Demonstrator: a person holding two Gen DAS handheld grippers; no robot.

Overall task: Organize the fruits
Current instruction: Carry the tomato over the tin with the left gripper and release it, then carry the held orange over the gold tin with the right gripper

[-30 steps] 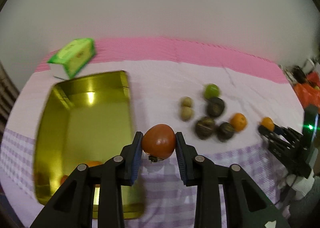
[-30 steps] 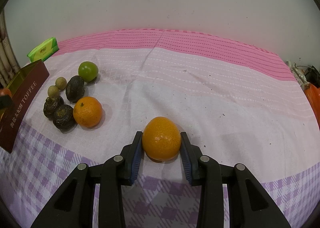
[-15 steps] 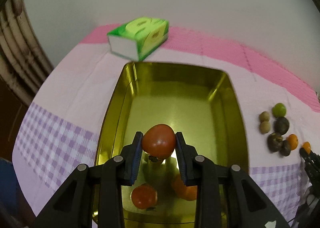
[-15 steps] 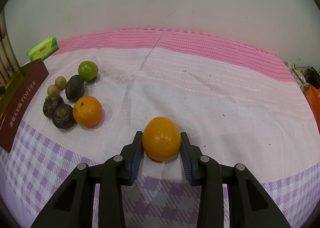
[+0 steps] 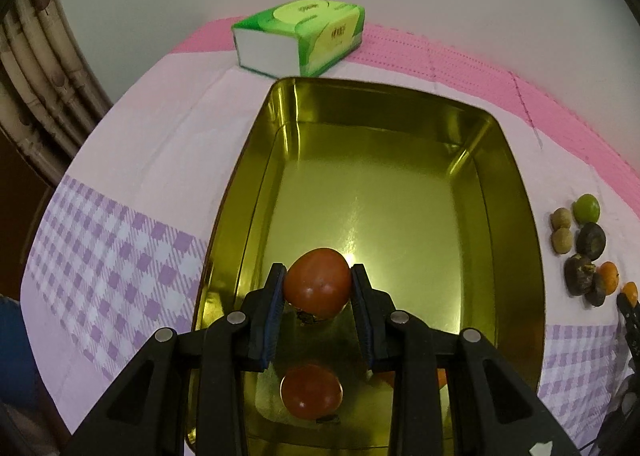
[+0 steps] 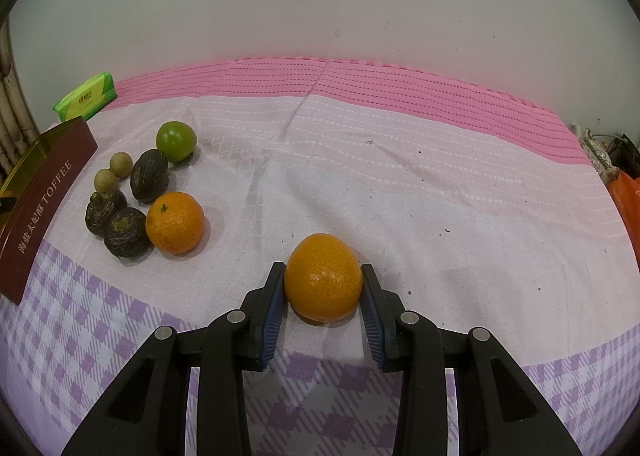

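Note:
My left gripper [image 5: 318, 288] is shut on a red tomato [image 5: 317, 282] and holds it above the near end of the gold tin [image 5: 516, 192]. Another tomato [image 5: 311, 392] lies in the tin below it, with an orange fruit partly hidden behind my right finger. My right gripper [image 6: 323, 288] is shut on an orange [image 6: 323, 282] resting on the cloth. Loose fruit lies to its left: a second orange [image 6: 175, 222], a green fruit [image 6: 176, 141], dark wrinkled fruits [image 6: 150, 175] and two small tan ones [image 6: 120, 165].
A green tissue pack [image 5: 300, 36] lies behind the tin. The tin's brown side reads TOFFEE in the right wrist view [image 6: 40, 200]. The loose fruit cluster [image 5: 584, 244] sits right of the tin. Wall behind the table; clutter at the far right edge [image 6: 616, 160].
My left gripper swung left from the cloth to over the tin with the tomato, then lowered closer to it. My right gripper stayed still on the orange.

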